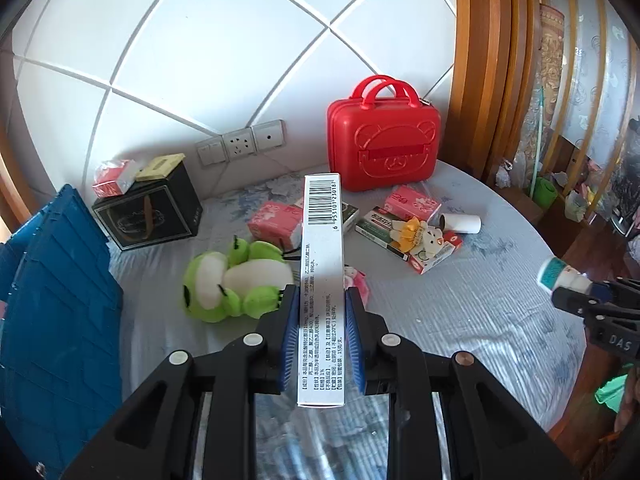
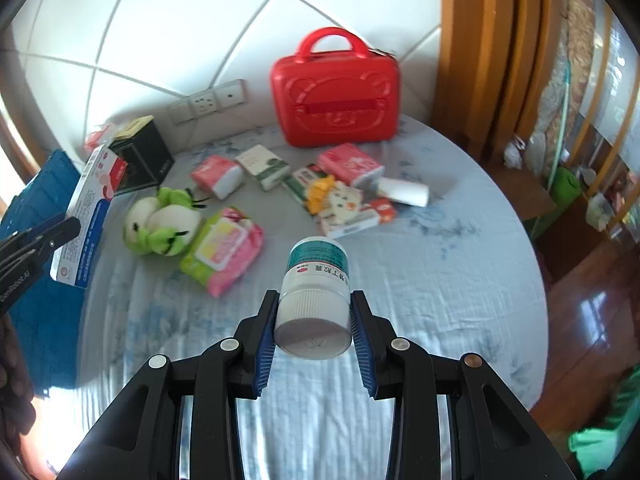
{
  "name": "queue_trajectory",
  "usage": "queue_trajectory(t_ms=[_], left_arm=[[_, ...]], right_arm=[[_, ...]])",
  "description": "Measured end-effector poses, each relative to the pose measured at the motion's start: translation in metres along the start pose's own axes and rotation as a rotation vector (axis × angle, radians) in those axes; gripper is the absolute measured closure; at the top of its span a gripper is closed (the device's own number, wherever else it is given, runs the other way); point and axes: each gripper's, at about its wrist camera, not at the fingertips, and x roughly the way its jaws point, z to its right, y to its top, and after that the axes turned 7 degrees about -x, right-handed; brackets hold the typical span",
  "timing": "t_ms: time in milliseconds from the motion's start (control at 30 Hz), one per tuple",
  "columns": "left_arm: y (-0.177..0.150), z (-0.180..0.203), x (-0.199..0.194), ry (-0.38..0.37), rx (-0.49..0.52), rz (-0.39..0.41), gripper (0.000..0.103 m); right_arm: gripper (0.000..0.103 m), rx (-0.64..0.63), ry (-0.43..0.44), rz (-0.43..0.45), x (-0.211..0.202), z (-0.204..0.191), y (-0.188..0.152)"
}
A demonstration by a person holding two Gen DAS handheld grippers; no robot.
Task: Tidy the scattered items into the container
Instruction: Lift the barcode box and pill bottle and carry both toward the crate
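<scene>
My left gripper [image 1: 322, 300] is shut on a long white medicine box [image 1: 322, 272] with a barcode, held above the table. The same box shows in the right wrist view [image 2: 86, 212], next to the blue crate [image 2: 44, 240]. My right gripper [image 2: 314, 304] is shut on a white pill bottle [image 2: 314, 292] with a teal label, held above the table; it also shows in the left wrist view [image 1: 560, 276]. The blue crate [image 1: 56, 300] stands at the table's left edge. Scattered items lie ahead: a green frog plush [image 1: 236, 276], pink tissue packs [image 1: 274, 224], small boxes [image 1: 380, 228].
A red bear-faced case [image 1: 384, 144] stands at the back by the wall. A black box [image 1: 148, 212] sits at the back left. A pink wipes pack [image 2: 224, 252], a small bear toy [image 2: 340, 196] and a paper roll [image 2: 404, 192] lie on the round table [image 2: 440, 300].
</scene>
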Motion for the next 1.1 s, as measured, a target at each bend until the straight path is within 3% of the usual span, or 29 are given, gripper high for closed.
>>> queue_trajectory(t_ms=[233, 633, 1100], left_arm=[[-0.003, -0.069, -0.03, -0.006, -0.039, 0.009, 0.081], [-0.006, -0.226, -0.108, 0.079, -0.213, 0.142, 0.08], [-0.026, -0.349, -0.16, 0.165, -0.3, 0.144, 0.081]], right_arm=[[0.069, -0.049, 0.023, 0.015, -0.014, -0.081, 0.015], [0.069, -0.207, 0.117, 0.058, -0.033, -0.241, 0.043], [0.069, -0.407, 0.256, 0.145, -0.055, -0.411, 0.075]])
